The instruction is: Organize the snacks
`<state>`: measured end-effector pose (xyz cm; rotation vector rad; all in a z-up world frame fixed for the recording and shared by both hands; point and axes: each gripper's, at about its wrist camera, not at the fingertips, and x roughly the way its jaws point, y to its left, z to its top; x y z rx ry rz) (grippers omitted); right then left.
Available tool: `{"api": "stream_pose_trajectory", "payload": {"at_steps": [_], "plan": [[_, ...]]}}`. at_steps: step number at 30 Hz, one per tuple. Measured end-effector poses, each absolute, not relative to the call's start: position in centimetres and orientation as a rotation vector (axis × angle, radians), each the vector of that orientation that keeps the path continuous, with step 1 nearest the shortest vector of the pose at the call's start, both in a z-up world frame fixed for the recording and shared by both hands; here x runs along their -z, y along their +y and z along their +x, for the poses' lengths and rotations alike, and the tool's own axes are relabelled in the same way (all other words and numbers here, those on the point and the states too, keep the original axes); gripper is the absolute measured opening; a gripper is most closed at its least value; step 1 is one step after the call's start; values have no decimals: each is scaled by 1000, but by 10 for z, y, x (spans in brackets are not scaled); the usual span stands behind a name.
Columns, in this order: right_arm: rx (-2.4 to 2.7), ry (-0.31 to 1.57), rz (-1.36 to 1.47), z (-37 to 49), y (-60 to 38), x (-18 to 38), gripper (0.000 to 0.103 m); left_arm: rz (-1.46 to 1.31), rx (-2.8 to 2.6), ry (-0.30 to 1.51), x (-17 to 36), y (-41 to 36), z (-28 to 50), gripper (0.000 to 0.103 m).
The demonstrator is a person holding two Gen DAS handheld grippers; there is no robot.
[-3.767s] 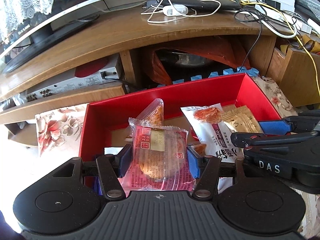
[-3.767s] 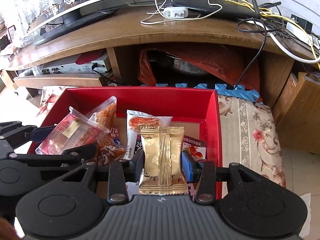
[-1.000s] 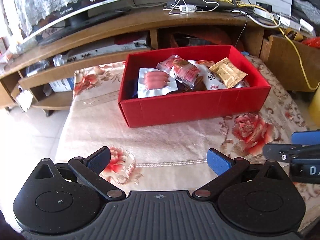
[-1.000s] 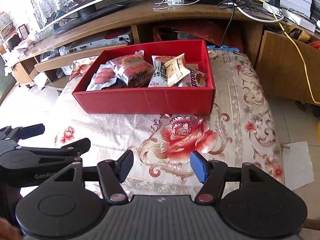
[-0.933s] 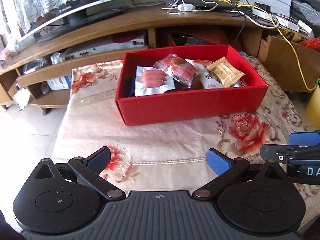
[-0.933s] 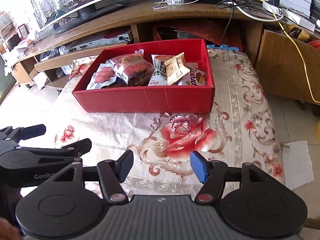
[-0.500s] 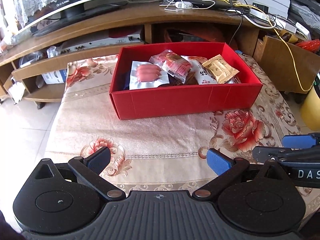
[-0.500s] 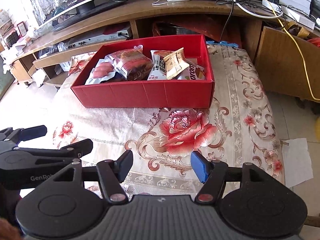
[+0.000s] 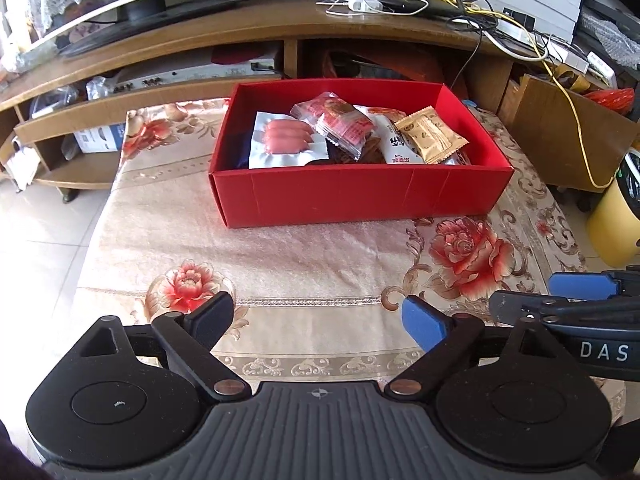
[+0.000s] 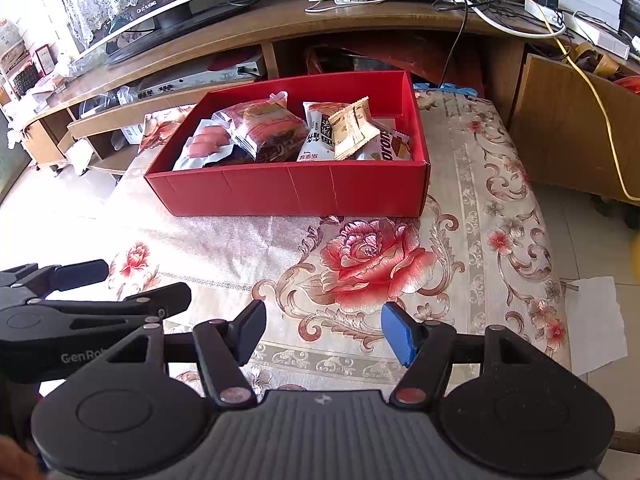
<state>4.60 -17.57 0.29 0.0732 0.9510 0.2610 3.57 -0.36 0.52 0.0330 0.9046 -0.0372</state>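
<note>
Left wrist view is showing the red box (image 9: 360, 196) sitting on the floral cloth (image 9: 312, 256), well ahead of both grippers and touching neither. Snacks are lying inside it: a sausage pack (image 9: 286, 140) toward the left, a red pastry pack (image 9: 340, 122) leaning over the middle, a white packet (image 9: 394, 146) next to it, and a gold packet (image 9: 430, 138) resting on top toward the right. In the right wrist view the same box (image 10: 296, 190) is sitting up and to the left of centre, with the gold packet (image 10: 354, 128) tilting against the white one (image 10: 320, 138) and the red pastry pack (image 10: 266, 126) beside the sausages (image 10: 206, 142). The left gripper (image 9: 318, 314) is hovering over bare cloth near the front edge, its jaws standing wide with nothing between them, having just been closing a little. The right gripper (image 10: 322, 330) is hanging alongside it over the big rose pattern, jaws parted about halfway and holding nothing. Each gripper is showing at the edge of the other's view, the right one (image 9: 568, 292) at the right side and the left one (image 10: 92, 288) at the left side. Behind the box, a wooden TV stand (image 9: 248, 32) is carrying a screen and a tangle of cables (image 9: 480, 12).
</note>
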Motion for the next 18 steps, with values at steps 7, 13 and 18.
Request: {"api": "stream_pose_trajectory", "payload": {"at_steps": [7,13,18], "plan": [[-264,950,75,46,-175,-3,62,41,37,887,-6,-4,34,95],[-264,949,75,46,-175,-3,62,44,20,881,-6,-3,34,97],[-264,949,75,46,-175,-3,64,45,0,870,-7,-3,33,99]]}}
